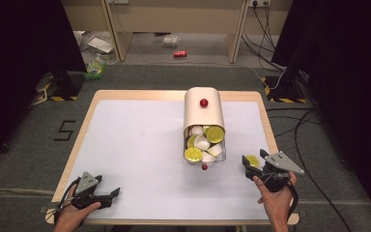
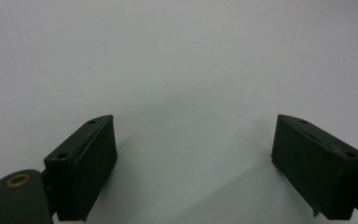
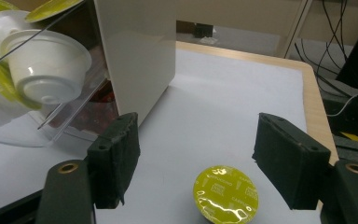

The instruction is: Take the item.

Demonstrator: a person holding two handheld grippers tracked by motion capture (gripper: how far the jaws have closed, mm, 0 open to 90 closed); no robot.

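Where capsule (image 3: pixel 226 194) lies, dispenser (image 3: pixel 135 56) close beside.

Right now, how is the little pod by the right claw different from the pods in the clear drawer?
The lone pod sits by itself on the white table, between the right claw's open jaws; the drawer pods are heaped together in the clear drawer. The lone pod stands yellow foil up; several drawer pods lie tipped, white cups showing. Both have the same yellow foil lids.

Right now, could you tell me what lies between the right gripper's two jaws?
A yellow-lidded capsule sits on the white table between the right gripper's open jaws, untouched, per the right gripper view.
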